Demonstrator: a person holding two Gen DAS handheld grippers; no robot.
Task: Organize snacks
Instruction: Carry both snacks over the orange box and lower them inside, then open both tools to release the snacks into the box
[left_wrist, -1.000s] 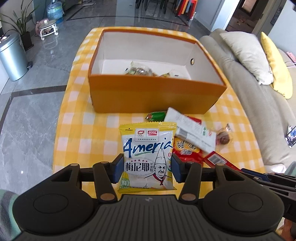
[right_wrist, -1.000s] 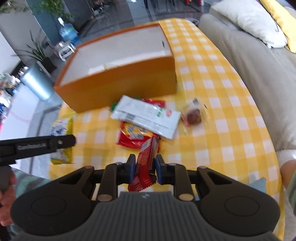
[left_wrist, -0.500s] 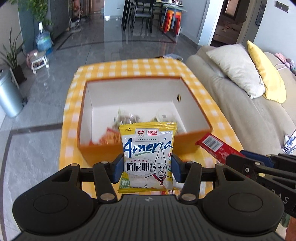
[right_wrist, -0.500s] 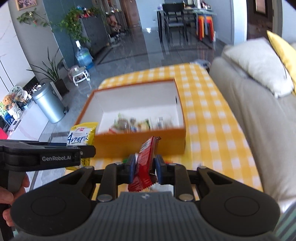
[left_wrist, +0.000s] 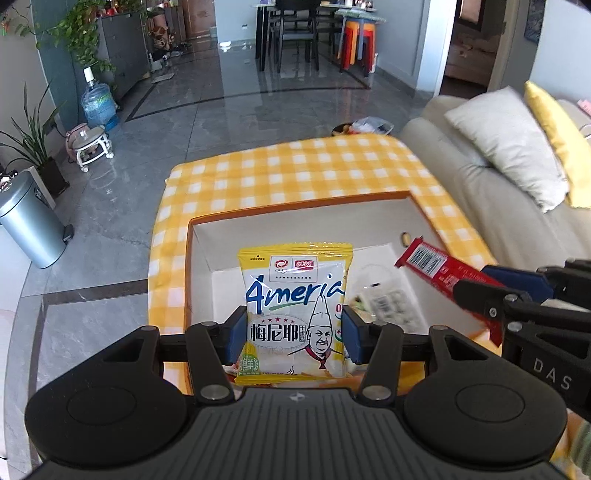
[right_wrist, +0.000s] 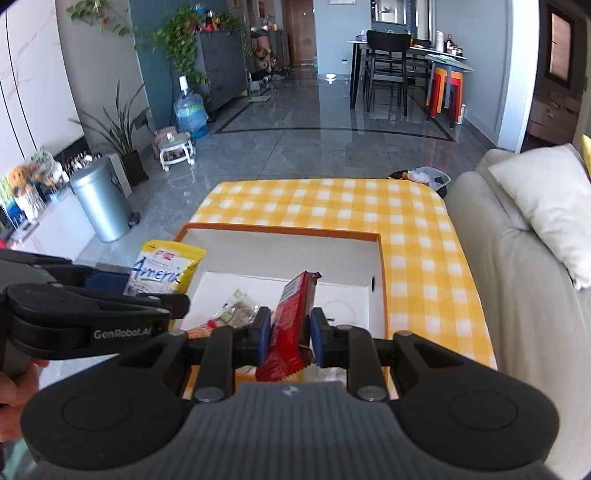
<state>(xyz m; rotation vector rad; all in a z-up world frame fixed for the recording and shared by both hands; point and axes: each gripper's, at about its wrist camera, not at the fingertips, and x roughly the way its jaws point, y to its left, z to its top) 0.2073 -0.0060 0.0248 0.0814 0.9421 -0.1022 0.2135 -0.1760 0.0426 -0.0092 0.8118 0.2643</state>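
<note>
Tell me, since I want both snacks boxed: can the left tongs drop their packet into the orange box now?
Probably yes: the left tongs hold the yellow snack packet above the open orange cardboard box, nothing between.

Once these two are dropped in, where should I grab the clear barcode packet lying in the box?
Judging from the left wrist view, the clear packet lies flat on the orange box floor. Come straight down from above and pinch across its narrow width at an edge, clear of the walls.

box (right_wrist: 382, 280) on table (right_wrist: 332, 206) | snacks (right_wrist: 236, 308) in box | sofa (right_wrist: 524, 295) right of table | bin (right_wrist: 99, 199) far left on floor | dining chairs (right_wrist: 384, 74) far behind
</note>
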